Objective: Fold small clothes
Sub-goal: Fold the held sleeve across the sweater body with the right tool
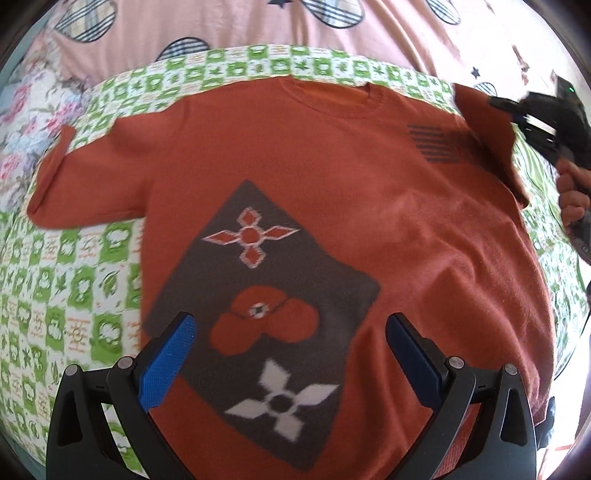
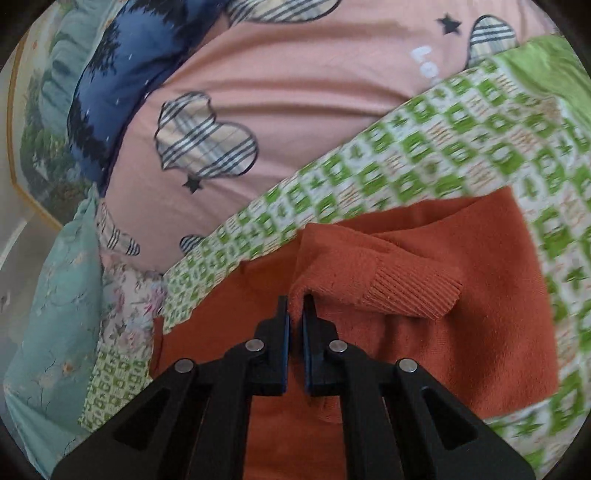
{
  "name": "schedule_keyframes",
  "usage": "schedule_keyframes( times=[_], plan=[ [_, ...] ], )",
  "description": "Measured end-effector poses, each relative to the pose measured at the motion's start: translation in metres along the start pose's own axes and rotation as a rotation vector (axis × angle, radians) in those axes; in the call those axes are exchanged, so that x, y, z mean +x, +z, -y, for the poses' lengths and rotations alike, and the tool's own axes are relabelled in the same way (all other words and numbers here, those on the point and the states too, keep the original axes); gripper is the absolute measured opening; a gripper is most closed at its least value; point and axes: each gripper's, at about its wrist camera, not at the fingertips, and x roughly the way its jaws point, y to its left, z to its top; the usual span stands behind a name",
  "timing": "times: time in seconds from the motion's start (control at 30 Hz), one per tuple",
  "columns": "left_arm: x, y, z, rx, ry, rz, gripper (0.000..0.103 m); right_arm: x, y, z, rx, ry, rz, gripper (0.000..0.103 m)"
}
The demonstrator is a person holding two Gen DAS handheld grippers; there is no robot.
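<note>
An orange-red knit sweater [image 1: 332, 177] with a grey patterned panel lies face up on a green-and-white checked cloth [image 1: 74, 288]. My left gripper [image 1: 291, 332] is open and empty, hovering over the sweater's lower front. My right gripper [image 2: 295, 306] is shut on the sweater's right sleeve [image 2: 373, 266] near its ribbed cuff [image 2: 413, 291] and holds it lifted over the body. The right gripper also shows in the left wrist view [image 1: 517, 110] at the far right, with the sleeve raised. The left sleeve [image 1: 85, 177] lies flat and spread out.
A pink quilt [image 1: 258, 26] with plaid patches lies beyond the checked cloth. A floral sheet [image 1: 22, 122] is at the left. A blue pillow [image 2: 110, 92] and a teal floral cloth [image 2: 55, 314] sit at the left in the right wrist view.
</note>
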Motion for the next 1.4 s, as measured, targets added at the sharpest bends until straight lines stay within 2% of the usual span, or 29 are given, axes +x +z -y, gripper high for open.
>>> schedule_keyframes(
  times=[0.07, 0.23, 0.4, 0.43, 0.47, 0.53, 0.6, 0.67, 0.73, 0.77, 0.87, 0.93, 0.97, 1.03, 1.13, 1.17, 1.23, 1.3, 1.4],
  plan=[
    [-0.001, -0.002, -0.009, -0.02, -0.002, 0.0, 0.102, 0.034, -0.017, -0.026, -0.018, 0.045, -0.064, 0.007],
    [0.002, -0.007, -0.033, -0.061, -0.011, -0.004, 0.102, 0.114, -0.057, -0.08, -0.087, 0.088, -0.214, 0.007],
    [0.014, 0.0, -0.038, -0.067, -0.034, -0.015, 0.102, 0.156, -0.08, -0.087, -0.125, 0.053, -0.306, 0.013],
    [0.017, 0.004, -0.036, -0.065, -0.042, -0.016, 0.102, 0.157, -0.082, -0.083, -0.111, 0.061, -0.315, 0.019],
    [0.02, 0.009, -0.033, -0.062, -0.055, -0.015, 0.102, 0.155, -0.082, -0.079, -0.097, 0.071, -0.311, 0.024],
    [0.029, 0.022, -0.023, -0.056, -0.074, -0.01, 0.102, 0.142, -0.081, -0.07, -0.073, 0.085, -0.286, 0.051],
    [0.042, 0.041, -0.008, -0.049, -0.097, -0.007, 0.102, 0.118, -0.078, -0.058, -0.052, 0.089, -0.225, 0.058],
    [0.054, 0.059, 0.008, -0.045, -0.106, -0.001, 0.103, 0.096, -0.073, -0.041, -0.027, 0.058, -0.162, 0.059],
    [0.072, 0.081, 0.028, -0.023, -0.079, 0.006, 0.103, 0.078, -0.068, -0.02, 0.008, 0.005, -0.118, 0.059],
    [0.082, 0.09, 0.038, -0.007, -0.052, 0.009, 0.102, 0.072, -0.067, -0.007, 0.028, -0.035, -0.105, 0.059],
    [0.115, 0.117, 0.051, 0.023, 0.109, -0.007, 0.101, 0.063, -0.064, 0.02, 0.066, -0.105, -0.108, 0.059],
    [0.122, 0.126, 0.039, 0.008, 0.209, 0.014, 0.098, 0.057, -0.065, 0.033, 0.086, -0.117, -0.106, 0.059],
    [0.119, 0.128, 0.027, -0.022, 0.225, 0.023, 0.098, 0.055, -0.065, 0.037, 0.091, -0.118, -0.104, 0.059],
    [0.108, 0.126, -0.006, -0.113, 0.17, 0.031, 0.101, 0.052, -0.065, 0.042, 0.1, -0.106, -0.095, 0.059],
    [0.089, 0.112, -0.053, -0.225, 0.234, 0.039, 0.099, 0.053, -0.067, 0.044, 0.09, -0.092, -0.089, 0.059],
    [0.081, 0.105, -0.067, -0.268, 0.22, 0.046, 0.099, 0.053, -0.068, 0.045, 0.087, -0.092, -0.088, 0.059],
    [0.072, 0.094, -0.092, -0.359, 0.136, 0.04, 0.099, 0.052, -0.069, 0.045, 0.073, -0.098, -0.088, 0.059],
    [0.07, 0.089, -0.099, -0.398, 0.077, 0.033, 0.099, 0.05, -0.071, 0.044, 0.068, -0.099, -0.087, 0.059],
    [0.066, 0.09, -0.08, -0.376, -0.024, 0.043, 0.1, 0.049, -0.072, 0.041, 0.062, -0.098, -0.09, 0.059]
  ],
)
